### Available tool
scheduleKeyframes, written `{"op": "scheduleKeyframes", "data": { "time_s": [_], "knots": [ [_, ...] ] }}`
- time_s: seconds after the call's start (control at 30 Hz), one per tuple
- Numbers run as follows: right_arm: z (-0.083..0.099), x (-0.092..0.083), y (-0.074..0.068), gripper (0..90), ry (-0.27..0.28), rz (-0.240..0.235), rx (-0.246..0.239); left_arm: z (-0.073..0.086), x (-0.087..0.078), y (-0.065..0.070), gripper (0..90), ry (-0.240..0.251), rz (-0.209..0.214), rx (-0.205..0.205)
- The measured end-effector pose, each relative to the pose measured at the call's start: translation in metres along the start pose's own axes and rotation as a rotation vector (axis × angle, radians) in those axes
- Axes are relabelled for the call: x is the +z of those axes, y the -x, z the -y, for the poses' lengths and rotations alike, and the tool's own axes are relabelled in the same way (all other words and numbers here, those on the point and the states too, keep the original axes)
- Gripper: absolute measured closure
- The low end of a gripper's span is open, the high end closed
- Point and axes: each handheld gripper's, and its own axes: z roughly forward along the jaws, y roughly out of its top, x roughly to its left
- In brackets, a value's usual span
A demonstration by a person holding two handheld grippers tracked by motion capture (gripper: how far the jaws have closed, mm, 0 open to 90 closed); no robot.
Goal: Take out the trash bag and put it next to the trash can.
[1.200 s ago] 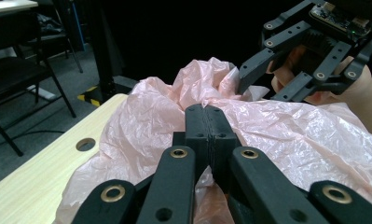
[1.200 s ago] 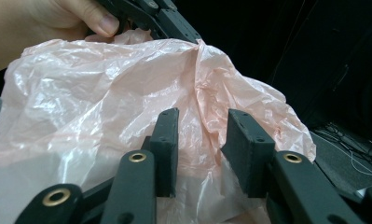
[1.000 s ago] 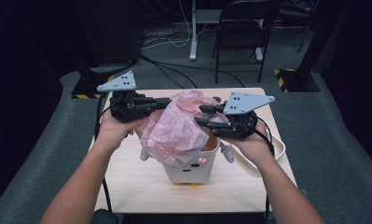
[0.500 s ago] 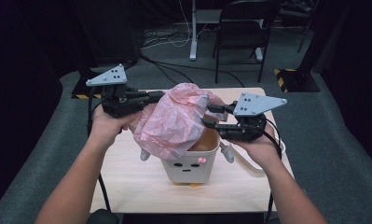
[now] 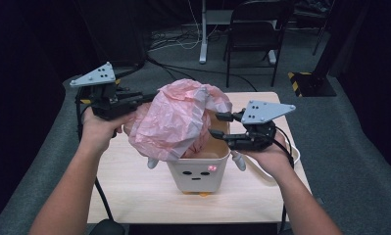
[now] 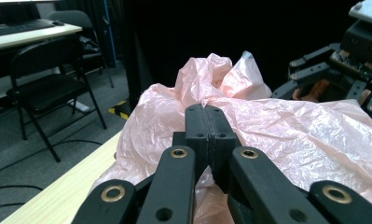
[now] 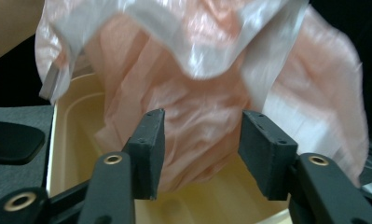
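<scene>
A crumpled pink plastic bag [image 5: 176,120] hangs over and into a cream bin [image 5: 198,174] with a face drawn on its front. My left gripper [image 5: 146,98] is at the bag's upper left and is shut on a fold of it; the left gripper view shows the jaws [image 6: 206,114] pinched together on the film [image 6: 277,126]. My right gripper [image 5: 215,124] is at the bag's right side, above the bin's rim. Its jaws have just been opening and stand apart [image 7: 202,126], pointing at the bag [image 7: 207,70] without pressing it. The bin's inside [image 7: 72,116] lies below.
The bin stands on a small light wooden table [image 5: 134,196], with a white cable loop [image 5: 292,152] at the right edge. Behind the table are a black folding chair [image 5: 254,29], a stand pole [image 5: 203,29] and floor cables on grey carpet.
My left gripper has risen and moved left, lifting the bag with it. The right gripper has stayed in place while its jaws spread wider off the bag.
</scene>
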Motion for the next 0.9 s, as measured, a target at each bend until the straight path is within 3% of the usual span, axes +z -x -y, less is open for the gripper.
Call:
{"op": "scheduleKeyframes", "data": {
  "time_s": [0.23, 0.9],
  "knots": [
    [0.0, 0.015, -0.002, 42.8, -0.047, -0.033, 0.006, 0.001, -0.013, -0.003, 89.8, 0.013, -0.019, -0.003],
    [-0.012, 0.039, -0.008, 39.7, -0.045, -0.099, 0.009, -0.006, -0.046, 0.0, 89.9, 0.059, -0.065, 0.017]
  ]
}}
